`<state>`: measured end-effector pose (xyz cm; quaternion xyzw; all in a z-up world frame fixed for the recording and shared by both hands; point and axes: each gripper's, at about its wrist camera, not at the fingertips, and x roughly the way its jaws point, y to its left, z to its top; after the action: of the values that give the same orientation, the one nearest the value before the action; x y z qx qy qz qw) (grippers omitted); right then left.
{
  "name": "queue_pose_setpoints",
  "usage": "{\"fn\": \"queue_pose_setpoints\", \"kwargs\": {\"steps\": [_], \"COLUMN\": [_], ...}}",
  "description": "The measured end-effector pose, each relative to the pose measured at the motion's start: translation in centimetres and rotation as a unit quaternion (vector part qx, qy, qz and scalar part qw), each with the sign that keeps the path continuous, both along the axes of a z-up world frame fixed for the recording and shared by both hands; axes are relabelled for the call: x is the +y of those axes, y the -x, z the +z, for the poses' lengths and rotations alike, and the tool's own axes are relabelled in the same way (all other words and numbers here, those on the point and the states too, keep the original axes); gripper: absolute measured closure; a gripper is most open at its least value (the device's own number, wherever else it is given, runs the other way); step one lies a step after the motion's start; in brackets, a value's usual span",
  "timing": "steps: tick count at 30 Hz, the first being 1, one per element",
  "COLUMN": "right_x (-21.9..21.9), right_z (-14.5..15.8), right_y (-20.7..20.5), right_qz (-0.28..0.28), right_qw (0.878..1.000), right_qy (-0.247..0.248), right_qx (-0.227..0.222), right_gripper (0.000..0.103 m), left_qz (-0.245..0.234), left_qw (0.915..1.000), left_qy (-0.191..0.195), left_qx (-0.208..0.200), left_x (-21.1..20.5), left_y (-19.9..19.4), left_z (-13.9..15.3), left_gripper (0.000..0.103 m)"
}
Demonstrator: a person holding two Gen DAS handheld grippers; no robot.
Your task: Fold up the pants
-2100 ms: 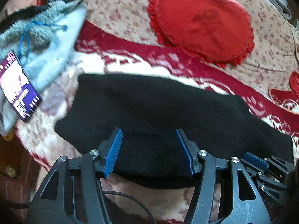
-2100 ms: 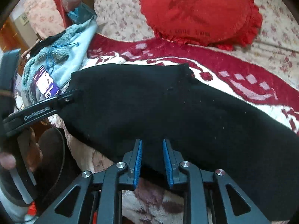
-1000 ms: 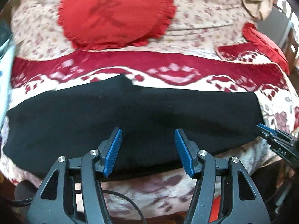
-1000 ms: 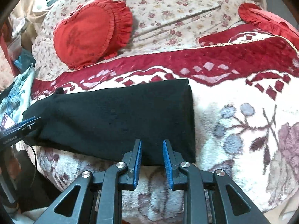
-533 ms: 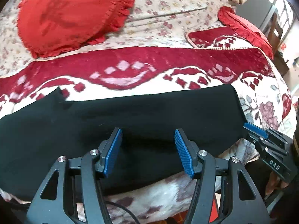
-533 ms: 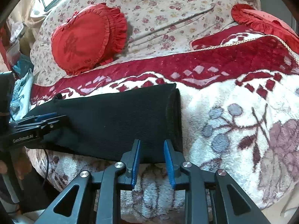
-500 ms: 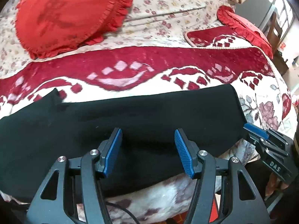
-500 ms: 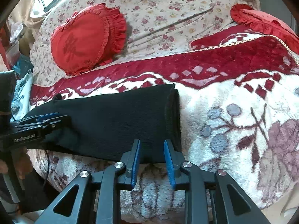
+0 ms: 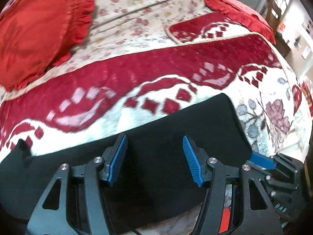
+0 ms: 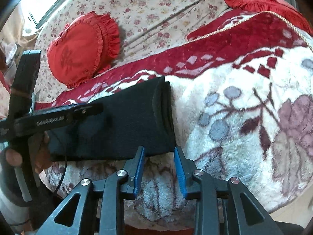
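The black pants (image 9: 176,129) lie folded lengthwise in a long strip across the red and white blanket (image 9: 137,74), near the bed's front edge. My left gripper (image 9: 154,156) is open and empty, its blue pads over the strip close to the hem end. My right gripper (image 10: 159,156) is open and empty, at the near corner of the hem end (image 10: 162,117), where the cuffs stack in two layers. The right gripper also shows at the right edge of the left wrist view (image 9: 262,160). The left gripper shows at the left of the right wrist view (image 10: 58,115).
A red frilled round cushion (image 10: 82,49) lies on the floral sheet (image 10: 156,9) behind the pants. A second red cushion (image 10: 260,2) lies at the far right corner. The blanket hangs over the bed's front edge (image 10: 162,201).
Both grippers have moved right along the pants toward the hem end. My right gripper's jaws have opened wider and sit at the hem corner. The pile of clothes at the left is out of view.
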<state>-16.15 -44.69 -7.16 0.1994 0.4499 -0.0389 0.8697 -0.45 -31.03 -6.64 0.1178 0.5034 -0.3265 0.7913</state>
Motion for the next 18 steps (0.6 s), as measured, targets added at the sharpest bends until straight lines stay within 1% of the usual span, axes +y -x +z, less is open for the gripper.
{"fn": "queue_pose_setpoints", "kwargs": {"steps": [3, 7, 11, 15, 18], "right_x": [-0.3, -0.7, -1.0, -1.3, -1.5], "right_z": [-0.3, -0.8, -1.5, -2.2, -2.4], "right_y": [0.2, 0.3, 0.3, 0.0, 0.0], "right_qz": [-0.003, -0.004, -0.012, -0.013, -0.016], "right_qw": [1.000, 0.999, 0.998, 0.995, 0.994], "right_qy": [-0.020, -0.042, -0.067, -0.096, -0.106], "right_qx": [-0.008, -0.013, -0.018, -0.024, -0.030], "right_gripper": [0.074, 0.071, 0.068, 0.066, 0.065], "left_qz": [-0.016, -0.030, -0.050, -0.060, -0.067], "left_qw": [0.9999, 0.9995, 0.9987, 0.9975, 0.9969], "left_qy": [-0.001, 0.000, -0.007, -0.003, -0.014], "left_qx": [0.005, 0.011, 0.010, 0.037, 0.040], "left_x": [-1.7, -3.6, -5.5, -7.0, -8.2], "left_y": [-0.2, -0.6, -0.8, -1.3, -1.4], "left_z": [0.2, 0.3, 0.4, -0.1, -0.6], "left_gripper": [0.045, 0.045, 0.045, 0.045, 0.045]}}
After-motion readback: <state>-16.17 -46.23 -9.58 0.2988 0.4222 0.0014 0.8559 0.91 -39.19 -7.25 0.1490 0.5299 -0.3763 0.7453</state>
